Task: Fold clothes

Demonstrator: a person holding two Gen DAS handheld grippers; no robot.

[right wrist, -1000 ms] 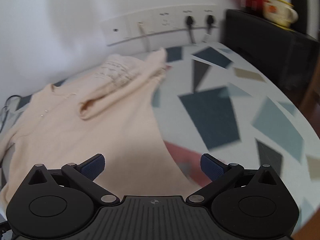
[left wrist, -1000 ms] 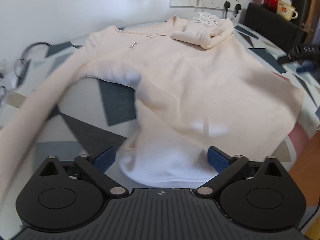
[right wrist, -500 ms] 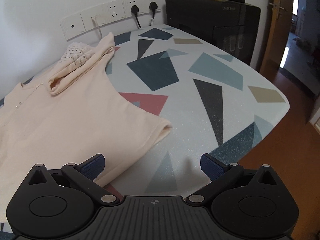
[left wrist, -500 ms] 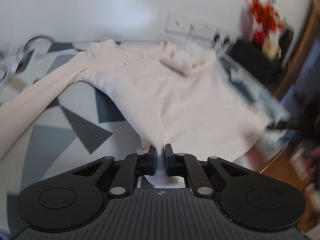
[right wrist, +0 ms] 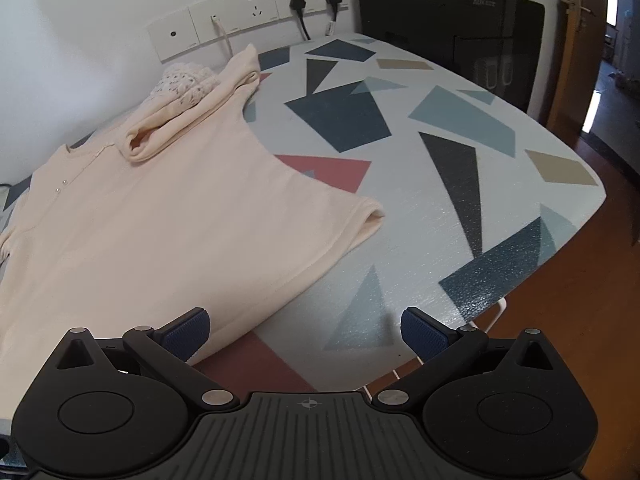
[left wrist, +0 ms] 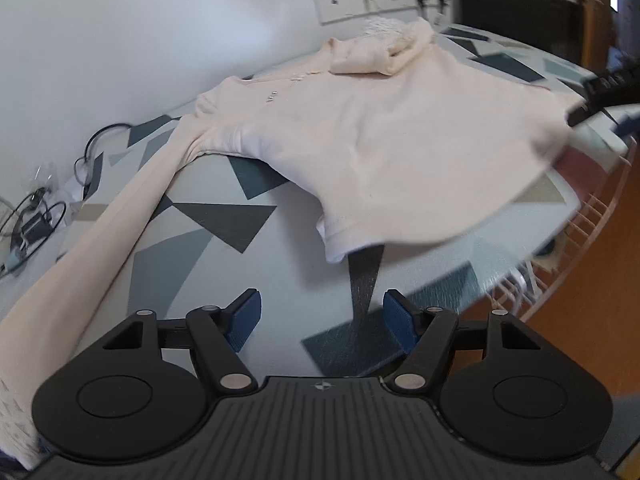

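Note:
A pale pink sweater [left wrist: 380, 132] lies spread flat on the patterned table [left wrist: 224, 256]. One long sleeve [left wrist: 100, 240] trails toward the near left. The other sleeve [right wrist: 176, 120] is folded over the chest, lace cuff [right wrist: 182, 86] up. My left gripper [left wrist: 322, 320] is open above bare table, a little short of the hem corner [left wrist: 336, 240], with nothing between its fingers. My right gripper [right wrist: 304, 330] is open too; its left pad [right wrist: 188, 330] sits at the edge of the hem, and the right hem corner [right wrist: 368, 216] lies ahead. The right gripper [left wrist: 600, 88] shows at the left view's right border.
Wall sockets [right wrist: 256, 8] with plugs run along the back. A black cabinet [right wrist: 448, 28] stands at the far right corner. Cables [left wrist: 36, 216] lie at the table's left end. The table edge [right wrist: 560, 240] drops to wooden floor [right wrist: 580, 340]; a white wire rack [left wrist: 540, 248] shows below.
My left gripper was shut on the hem half a second ago; it has since opened and drawn back, leaving the hem on the table. The right gripper stayed open and hardly moved.

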